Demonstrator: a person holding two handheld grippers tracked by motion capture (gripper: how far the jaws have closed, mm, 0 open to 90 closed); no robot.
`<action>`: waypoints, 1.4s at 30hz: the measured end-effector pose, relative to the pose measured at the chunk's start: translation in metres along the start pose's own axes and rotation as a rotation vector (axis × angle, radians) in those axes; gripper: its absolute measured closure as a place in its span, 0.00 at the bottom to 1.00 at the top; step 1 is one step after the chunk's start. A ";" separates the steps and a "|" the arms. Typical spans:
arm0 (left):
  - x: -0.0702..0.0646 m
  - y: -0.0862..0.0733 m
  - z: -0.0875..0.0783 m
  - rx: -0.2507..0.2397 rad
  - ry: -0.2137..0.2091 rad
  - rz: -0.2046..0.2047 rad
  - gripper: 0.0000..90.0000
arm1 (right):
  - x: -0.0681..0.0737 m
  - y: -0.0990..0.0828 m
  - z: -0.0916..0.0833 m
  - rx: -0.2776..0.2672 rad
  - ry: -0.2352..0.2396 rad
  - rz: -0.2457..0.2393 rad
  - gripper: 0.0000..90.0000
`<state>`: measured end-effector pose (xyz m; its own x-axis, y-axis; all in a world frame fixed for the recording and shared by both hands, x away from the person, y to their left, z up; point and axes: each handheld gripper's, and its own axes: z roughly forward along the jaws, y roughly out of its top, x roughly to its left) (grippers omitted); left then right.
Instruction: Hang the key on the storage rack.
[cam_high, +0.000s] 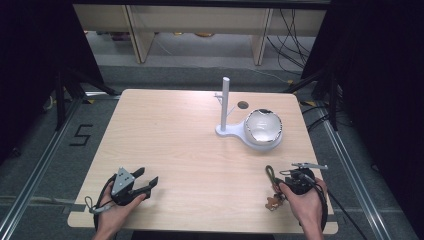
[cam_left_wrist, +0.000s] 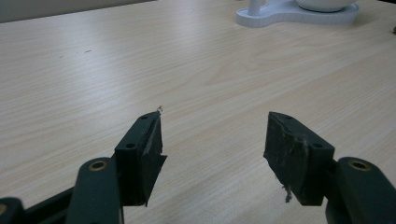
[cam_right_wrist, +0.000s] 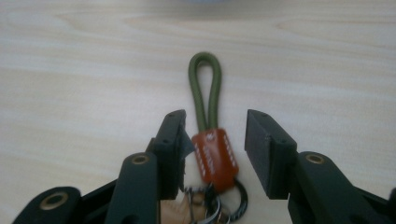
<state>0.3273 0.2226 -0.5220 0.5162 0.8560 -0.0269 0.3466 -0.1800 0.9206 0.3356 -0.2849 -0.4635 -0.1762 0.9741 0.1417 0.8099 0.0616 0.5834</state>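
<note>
A keychain lies on the table near its front right: an olive-green cord loop (cam_right_wrist: 204, 88) joined to an orange-brown leather tag (cam_right_wrist: 215, 157), with metal rings (cam_right_wrist: 224, 203) below. My right gripper (cam_right_wrist: 215, 140) stands open around the tag, one jaw on each side; the left jaw is close to or touching the tag. In the high view the keychain (cam_high: 271, 181) sits just left of the right gripper (cam_high: 292, 181). My left gripper (cam_high: 147, 181) rests at the front left, open, with bare wood between its jaws (cam_left_wrist: 212, 140).
A white stand (cam_high: 226, 107) with an upright post and a side peg sits at the back right of the wooden table (cam_high: 175, 135). A white bowl (cam_high: 262, 127) rests on the stand's base. A small round hole (cam_high: 243, 105) lies behind it.
</note>
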 end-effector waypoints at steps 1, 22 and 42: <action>0.000 0.000 0.000 -0.008 -0.004 0.001 0.40 | 0.004 -0.001 -0.003 0.014 0.002 0.039 0.65; 0.000 -0.001 0.000 -0.033 0.032 -0.013 0.39 | -0.011 0.017 0.006 0.298 0.036 -0.083 0.63; -0.003 -0.001 -0.001 -0.030 0.039 0.010 0.40 | 0.003 0.037 0.032 0.440 -0.001 -0.261 0.67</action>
<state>0.3248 0.2202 -0.5224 0.4886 0.8725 -0.0026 0.3177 -0.1751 0.9319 0.3828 -0.2731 -0.4675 -0.4042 0.9140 0.0355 0.8977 0.3889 0.2068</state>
